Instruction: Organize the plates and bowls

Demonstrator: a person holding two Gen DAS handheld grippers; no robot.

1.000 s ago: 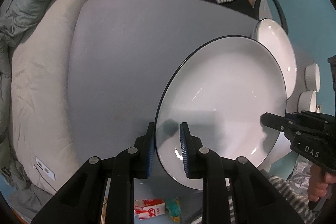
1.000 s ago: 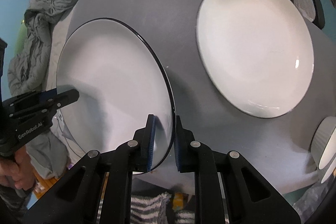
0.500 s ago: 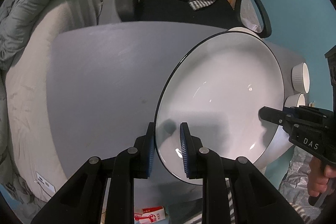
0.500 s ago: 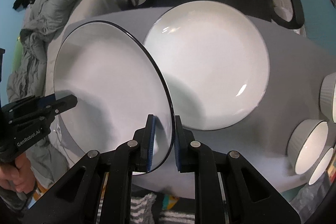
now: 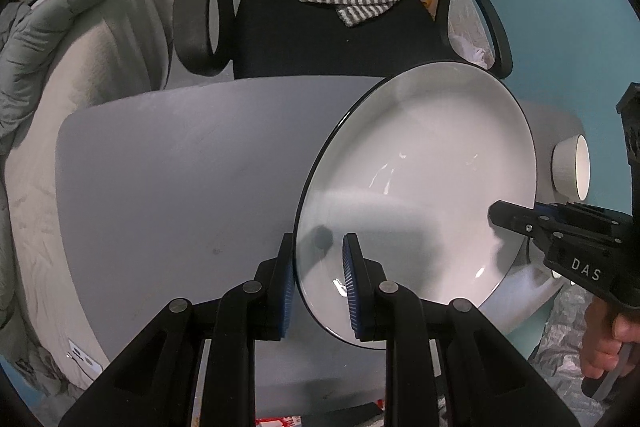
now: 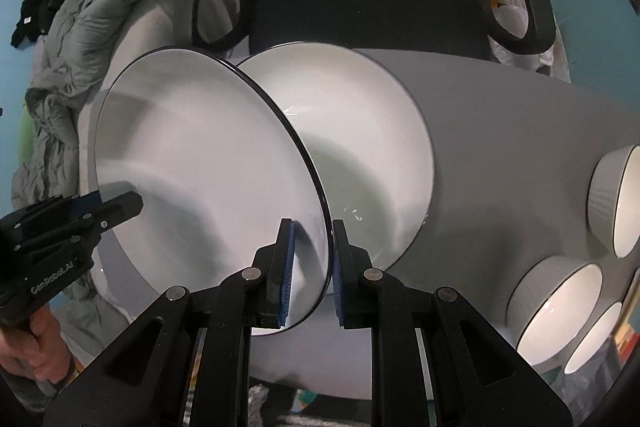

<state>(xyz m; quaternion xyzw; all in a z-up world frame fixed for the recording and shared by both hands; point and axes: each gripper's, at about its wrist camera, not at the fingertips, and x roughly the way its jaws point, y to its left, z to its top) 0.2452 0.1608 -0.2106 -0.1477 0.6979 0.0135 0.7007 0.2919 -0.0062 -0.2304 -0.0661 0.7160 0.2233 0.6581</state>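
**Plate carried by both grippers over a second plate**

Left wrist view: the left hand-held gripper (image 5: 318, 277) pinches the near rim of a black-rimmed white plate (image 5: 416, 179), held tilted above the grey worktop (image 5: 180, 179). The right hand-held gripper (image 5: 505, 217), marked "DAS", grips the opposite rim.

Right wrist view: the right hand-held gripper (image 6: 311, 273) clamps the same plate (image 6: 200, 155); a second plate (image 6: 360, 155) lies on the worktop just beyond, with ribbed bowls (image 6: 560, 311) to the right. The other tool reads "GenRobot.AI". Uneven lowering could knock rim against rim, or the glazed plate could slip.
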